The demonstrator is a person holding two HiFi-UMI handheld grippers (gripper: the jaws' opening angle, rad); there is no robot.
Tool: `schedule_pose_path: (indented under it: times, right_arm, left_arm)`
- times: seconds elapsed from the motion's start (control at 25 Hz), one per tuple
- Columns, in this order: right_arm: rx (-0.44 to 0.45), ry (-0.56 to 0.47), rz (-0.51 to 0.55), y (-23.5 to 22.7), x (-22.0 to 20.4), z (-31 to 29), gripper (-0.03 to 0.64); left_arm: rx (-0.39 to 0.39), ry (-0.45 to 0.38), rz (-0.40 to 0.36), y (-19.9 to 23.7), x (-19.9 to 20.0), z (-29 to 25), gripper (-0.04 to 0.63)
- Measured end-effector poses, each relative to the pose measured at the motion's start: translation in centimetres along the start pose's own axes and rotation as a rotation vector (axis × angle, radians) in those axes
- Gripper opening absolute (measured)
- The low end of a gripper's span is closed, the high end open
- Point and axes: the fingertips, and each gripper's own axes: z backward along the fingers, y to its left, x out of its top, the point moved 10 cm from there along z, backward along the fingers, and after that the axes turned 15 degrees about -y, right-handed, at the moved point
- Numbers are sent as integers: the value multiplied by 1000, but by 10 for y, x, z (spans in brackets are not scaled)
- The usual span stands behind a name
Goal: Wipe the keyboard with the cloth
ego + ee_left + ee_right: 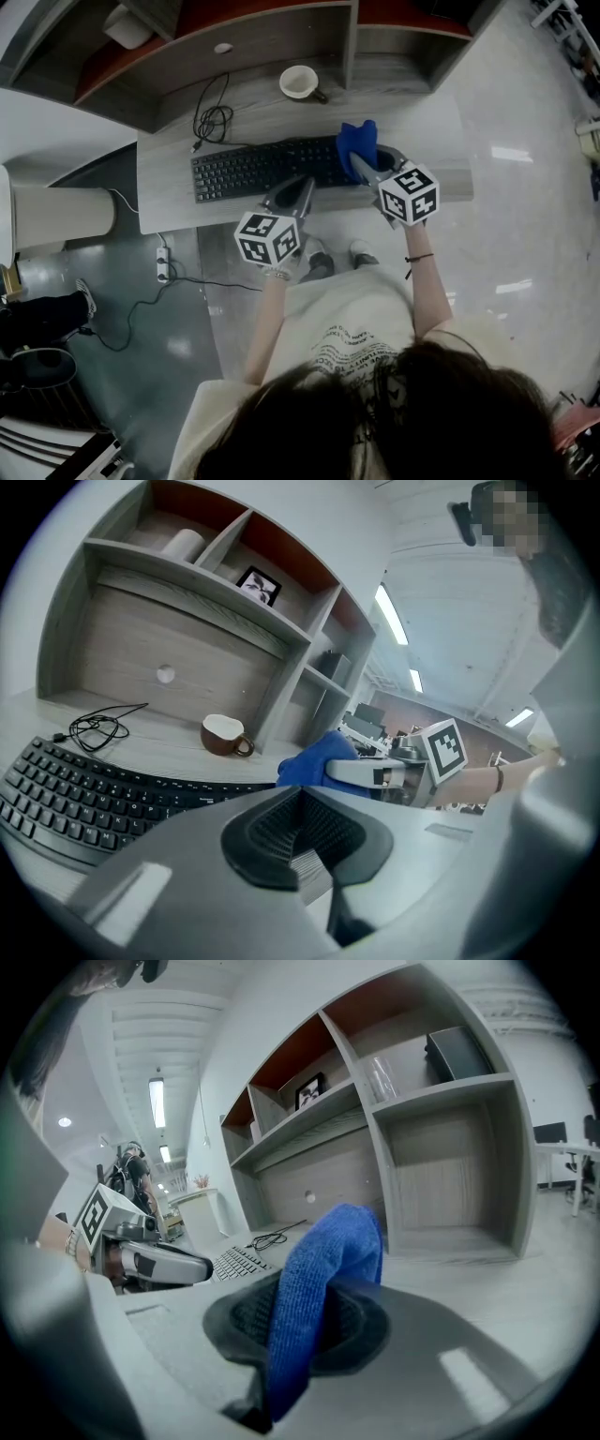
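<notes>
A black keyboard (267,169) lies on the grey desk (169,202). My right gripper (361,167) is shut on a blue cloth (356,142), which hangs just over the keyboard's right end. In the right gripper view the cloth (323,1288) stands up, folded between the jaws, with the keyboard (239,1262) beyond it to the left. My left gripper (302,190) hovers at the keyboard's front edge, near its middle. In the left gripper view its jaws meet with nothing between them, and the keyboard (84,799) and cloth (314,759) lie ahead.
A brown and white mug (300,82) stands behind the keyboard, and a coiled black cable (214,120) lies to its left. Shelf compartments (187,611) rise at the desk's back. A power strip (163,262) lies on the floor below the desk's front edge.
</notes>
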Motion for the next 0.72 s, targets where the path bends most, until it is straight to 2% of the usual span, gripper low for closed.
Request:
schedule_pose_path:
  times: [0.72]
  right_arm:
    - [-91,-8,-39,25,-9,-25,58]
  left_arm:
    - [-69,40,16,47,8,15,5]
